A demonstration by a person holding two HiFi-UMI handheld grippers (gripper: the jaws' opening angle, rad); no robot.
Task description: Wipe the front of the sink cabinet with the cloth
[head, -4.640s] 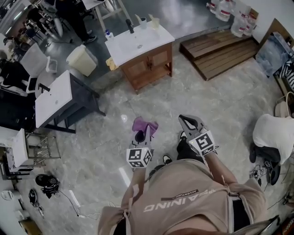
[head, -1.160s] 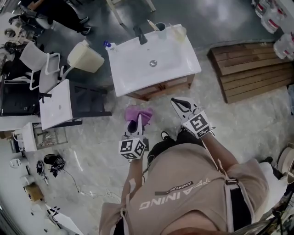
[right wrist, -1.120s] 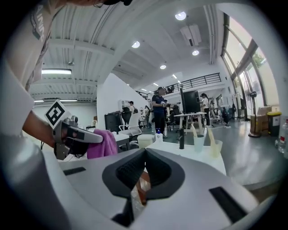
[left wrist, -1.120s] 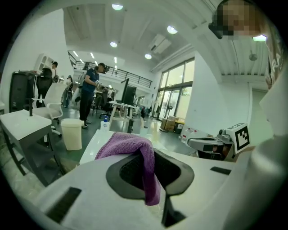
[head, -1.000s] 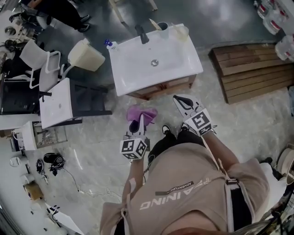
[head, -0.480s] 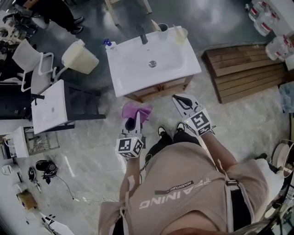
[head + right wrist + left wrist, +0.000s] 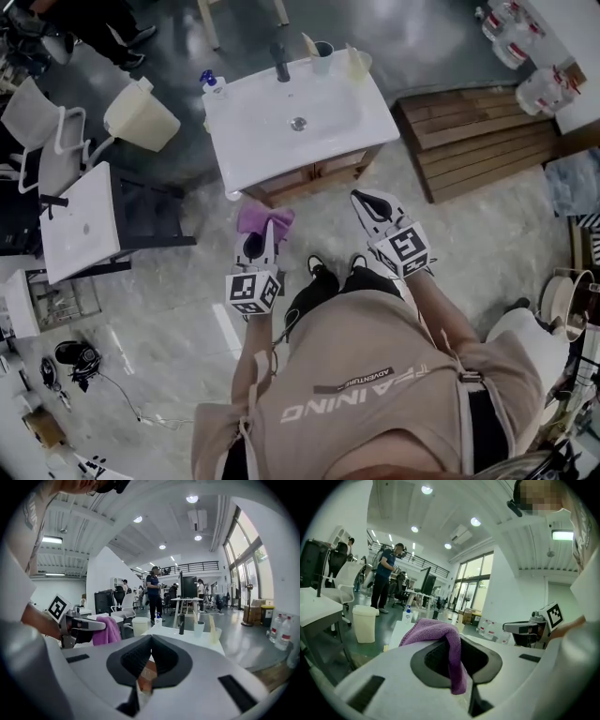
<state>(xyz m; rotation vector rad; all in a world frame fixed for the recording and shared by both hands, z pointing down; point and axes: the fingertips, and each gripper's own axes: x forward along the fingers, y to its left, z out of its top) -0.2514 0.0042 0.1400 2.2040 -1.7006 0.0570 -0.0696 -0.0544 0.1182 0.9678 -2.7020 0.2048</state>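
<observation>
The sink cabinet stands just ahead in the head view, with a white basin top (image 7: 347, 112) and a brown wooden front (image 7: 314, 174). My left gripper (image 7: 265, 229) is shut on a purple cloth (image 7: 262, 217), held a little short of the cabinet's left front corner. In the left gripper view the cloth (image 7: 440, 637) drapes over the shut jaws. My right gripper (image 7: 363, 198) is shut with nothing in it, near the cabinet's right front. The right gripper view looks past its shut jaws at the basin top (image 7: 197, 637) and the cloth (image 7: 104, 630).
A faucet (image 7: 279, 61), a cup (image 7: 322, 53) and a spray bottle (image 7: 212, 82) stand on the basin's far edge. A cream bin (image 7: 141, 112) and a small white table (image 7: 80, 220) are to the left. Wooden pallets (image 7: 469, 141) lie to the right. People stand at the far side of the room.
The sink cabinet has come much nearer as I walked up to it. Both grippers have stayed in front of me, the left one still shut on the cloth.
</observation>
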